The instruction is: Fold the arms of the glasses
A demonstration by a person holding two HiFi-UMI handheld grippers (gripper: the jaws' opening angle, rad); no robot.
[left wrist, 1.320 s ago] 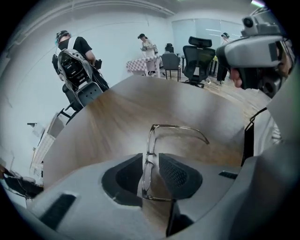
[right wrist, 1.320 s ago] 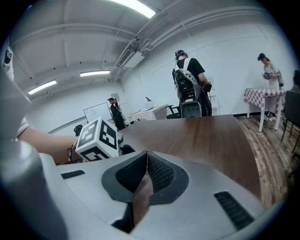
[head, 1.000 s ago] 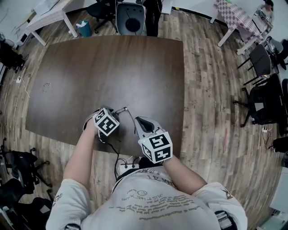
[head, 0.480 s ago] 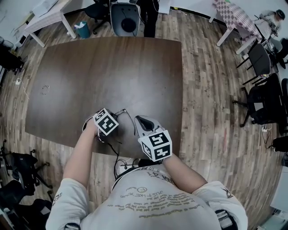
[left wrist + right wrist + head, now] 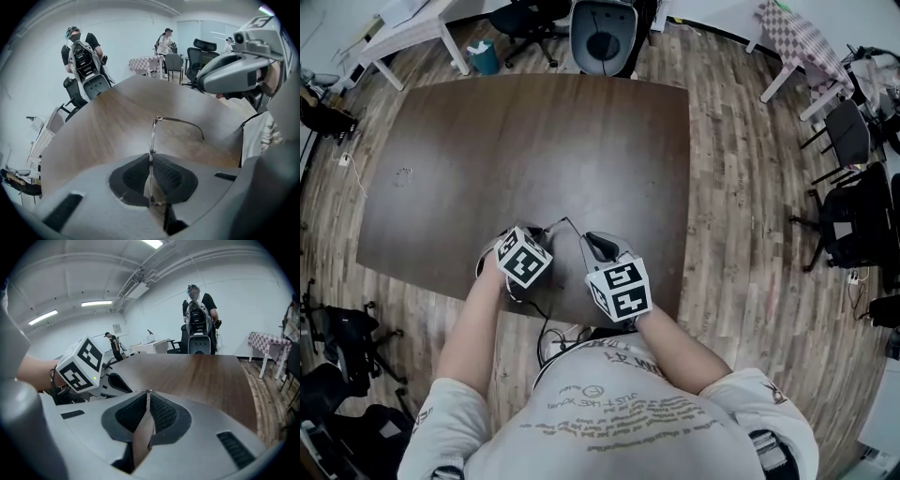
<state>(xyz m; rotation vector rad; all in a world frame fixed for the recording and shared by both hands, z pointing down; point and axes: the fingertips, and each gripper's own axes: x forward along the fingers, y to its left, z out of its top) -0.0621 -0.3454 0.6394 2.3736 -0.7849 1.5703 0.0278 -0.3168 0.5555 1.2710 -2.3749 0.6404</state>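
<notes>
Your grippers have drawn a little closer over the table's (image 5: pixel 534 131) near edge: the left gripper (image 5: pixel 151 161) clamps the glasses (image 5: pixel 151 138) by their front, and their open arm (image 5: pixel 180 122) reaches sideways toward your right gripper (image 5: pixel 595 242), whose jaws are pressed together, apparently empty.

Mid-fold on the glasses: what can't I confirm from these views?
- Second arm of the glasses: left gripper view, hidden below the left gripper's fingers.
- Hinges: head view, too small; marker cubes cover the fingertips.
- Right gripper: shut; whether the glint at its tip is an arm end is too small, right gripper view.
</notes>
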